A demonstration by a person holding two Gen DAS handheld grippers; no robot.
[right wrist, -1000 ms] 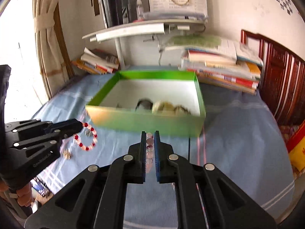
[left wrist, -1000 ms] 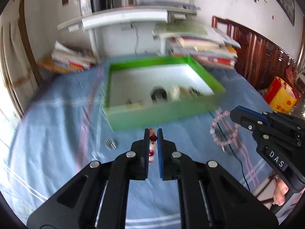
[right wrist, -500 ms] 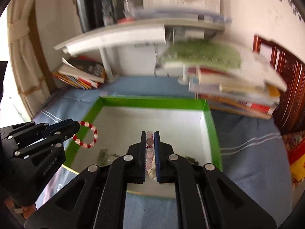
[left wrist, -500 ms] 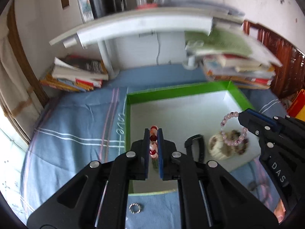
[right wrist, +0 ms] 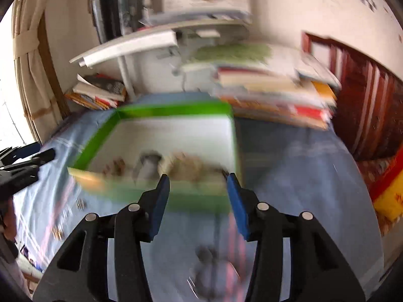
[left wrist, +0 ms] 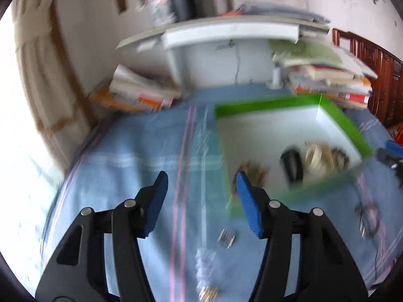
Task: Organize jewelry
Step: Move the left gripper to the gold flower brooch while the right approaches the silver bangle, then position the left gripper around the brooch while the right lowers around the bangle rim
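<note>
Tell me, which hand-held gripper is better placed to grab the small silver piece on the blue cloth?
Left, probably: the silver piece lies just ahead of the left hand-held gripper, whose jaws are opening, empty. The right hand-held gripper faces the green box instead.

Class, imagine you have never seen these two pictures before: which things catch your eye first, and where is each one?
First comes the bright green cardboard box with a white inside, lying on the blue striped bedcloth with a blurred heap of jewelry along its near wall. Next, the black left tool with blue pads and the matching right tool fill the foreground, jaws opening with nothing between them. Behind, leaning stacks of books line the wall.
</note>
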